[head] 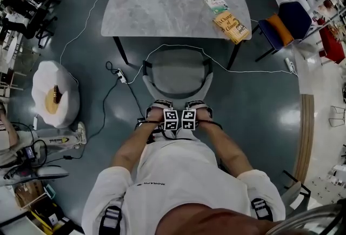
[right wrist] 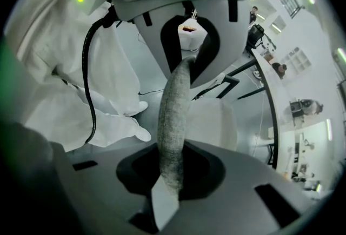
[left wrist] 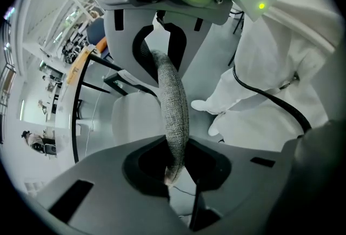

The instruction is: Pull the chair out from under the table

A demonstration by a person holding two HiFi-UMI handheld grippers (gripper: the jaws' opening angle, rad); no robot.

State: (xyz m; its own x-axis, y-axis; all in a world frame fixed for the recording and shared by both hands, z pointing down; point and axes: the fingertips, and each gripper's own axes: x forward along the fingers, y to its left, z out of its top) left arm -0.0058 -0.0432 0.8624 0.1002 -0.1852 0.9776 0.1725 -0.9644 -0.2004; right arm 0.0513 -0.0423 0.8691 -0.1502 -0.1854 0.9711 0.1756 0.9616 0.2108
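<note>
The grey chair [head: 178, 74] stands just in front of the grey marble-look table [head: 162, 7], its seat almost wholly out from under the top. Both grippers point down onto the top edge of its backrest, side by side. My left gripper [head: 162, 108] is shut on that edge, and my right gripper [head: 195, 108] is shut on it too. In the left gripper view the grey fabric backrest edge [left wrist: 174, 109] runs between the jaws of the left gripper [left wrist: 175, 169]. The right gripper view shows the same edge [right wrist: 174, 115] pinched in the right gripper [right wrist: 170, 174].
Two books [head: 231, 26] lie on the table's right end. An orange and blue chair [head: 284, 26] stands at the right. A white cable and power strip [head: 120, 74] lie on the floor left of the chair. A white padded seat [head: 54, 93] sits further left.
</note>
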